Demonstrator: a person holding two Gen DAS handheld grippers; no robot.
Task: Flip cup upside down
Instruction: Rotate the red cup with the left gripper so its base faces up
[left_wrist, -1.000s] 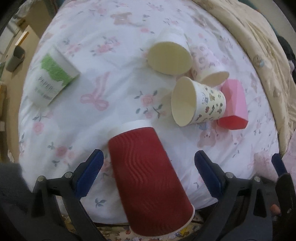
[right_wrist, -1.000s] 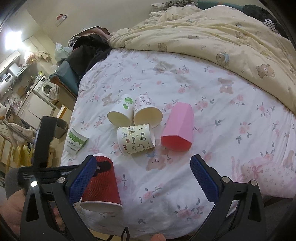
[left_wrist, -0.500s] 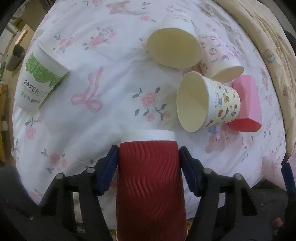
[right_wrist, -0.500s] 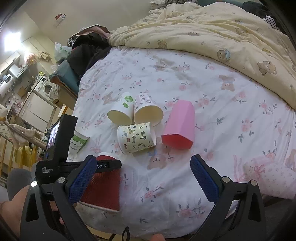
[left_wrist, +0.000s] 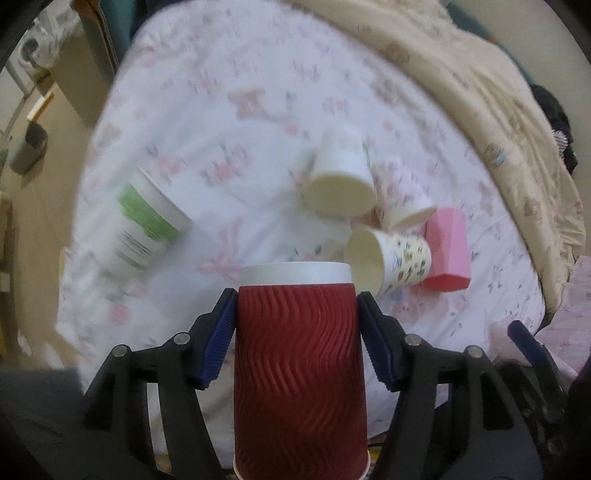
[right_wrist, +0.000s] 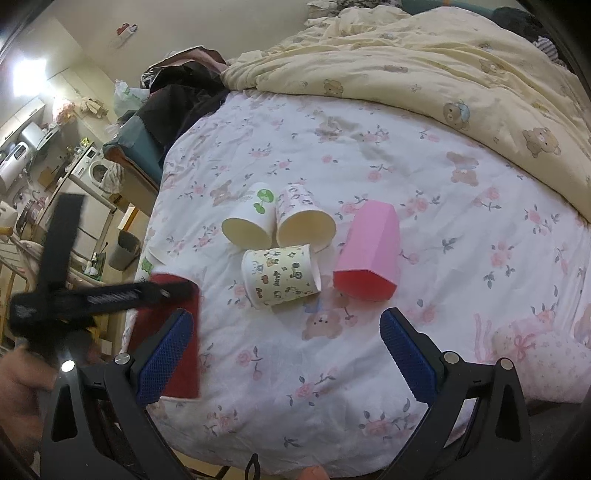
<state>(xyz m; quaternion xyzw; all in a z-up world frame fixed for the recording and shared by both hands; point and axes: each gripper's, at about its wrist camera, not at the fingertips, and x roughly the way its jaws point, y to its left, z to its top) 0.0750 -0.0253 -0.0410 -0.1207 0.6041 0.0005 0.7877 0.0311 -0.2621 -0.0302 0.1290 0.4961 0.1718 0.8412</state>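
Note:
A red ribbed paper cup (left_wrist: 299, 354) with a white base sits between the blue pads of my left gripper (left_wrist: 297, 325), which is shut on its sides. The cup's base points away from the camera and its mouth points toward it. In the right wrist view the same red cup (right_wrist: 173, 343) shows at the lower left, lifted near the bed's edge, with the left gripper's black body across it. My right gripper (right_wrist: 288, 354) is open and empty above the flowered sheet.
On the flowered sheet (right_wrist: 424, 177) lie a white cup with a green leaf (right_wrist: 251, 221), a patterned cup (right_wrist: 303, 218), a cartoon cup (right_wrist: 280, 277) and a pink cup (right_wrist: 369, 251). A green-labelled cup (left_wrist: 147, 221) lies left. A cream quilt (right_wrist: 443, 62) covers the far side.
My left gripper has closed on the red cup and lifted it, tilting upward so that more of the bed shows. The right gripper has barely moved.

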